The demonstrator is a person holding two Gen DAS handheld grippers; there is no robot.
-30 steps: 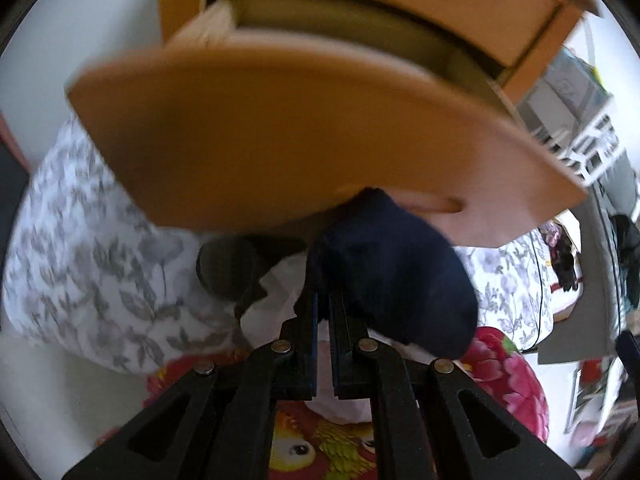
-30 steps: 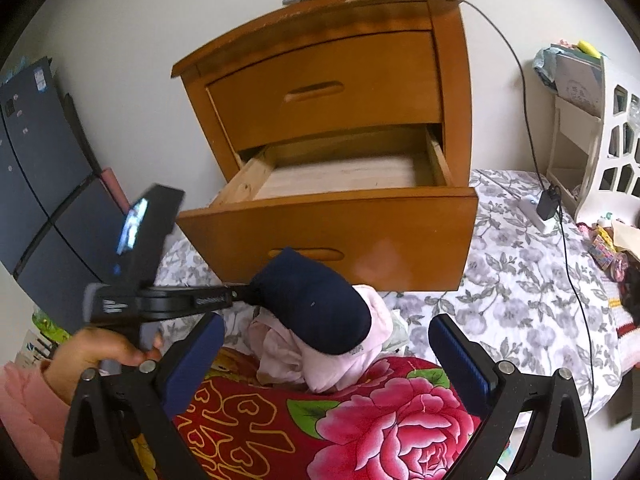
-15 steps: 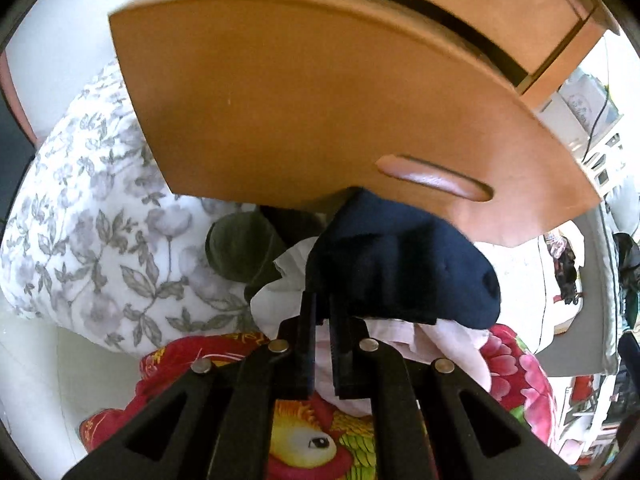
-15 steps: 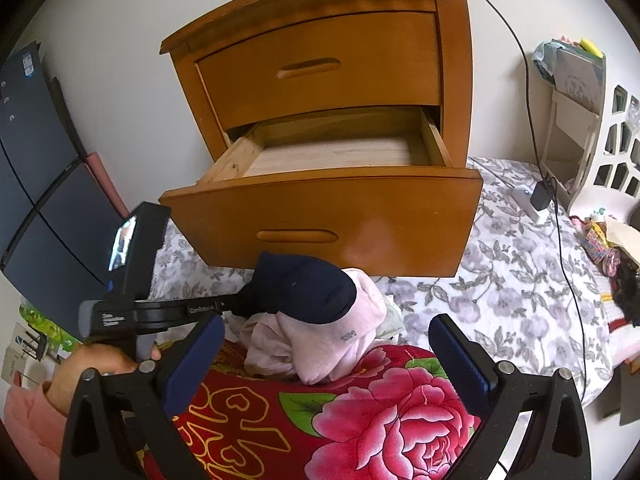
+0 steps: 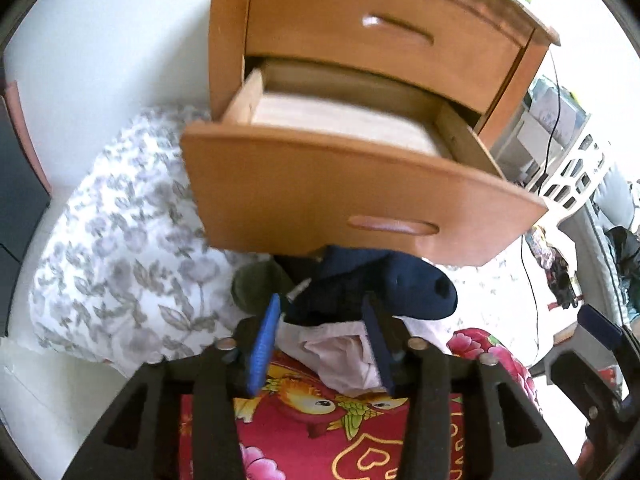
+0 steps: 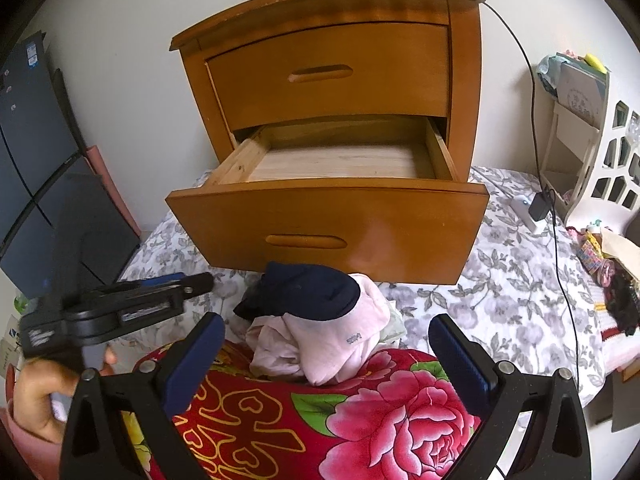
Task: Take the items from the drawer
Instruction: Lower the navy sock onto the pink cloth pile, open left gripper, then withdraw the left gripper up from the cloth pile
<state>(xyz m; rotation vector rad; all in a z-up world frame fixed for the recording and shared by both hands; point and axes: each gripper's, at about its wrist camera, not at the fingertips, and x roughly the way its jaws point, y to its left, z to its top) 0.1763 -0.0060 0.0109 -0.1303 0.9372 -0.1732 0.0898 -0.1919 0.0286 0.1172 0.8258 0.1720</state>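
The wooden nightstand's lower drawer stands pulled out, and only its bare board floor shows inside. Below the drawer front, a navy sock lies on a crumpled pink garment. My left gripper is open, with its blue pads on either side of the sock's near end. In the right wrist view the left gripper sits left of the sock, apart from it, held by a hand. My right gripper is wide open and holds nothing.
A red floral blanket lies under the pile, on a grey-flowered sheet. A black cable and charger run down at the right beside a white shelf. Dark panels stand at the left. A dark green item lies behind the pile.
My left gripper has opened and let go of the navy sock, then drawn back to the left. The sock now rests on the pink garment. The right gripper stays open.
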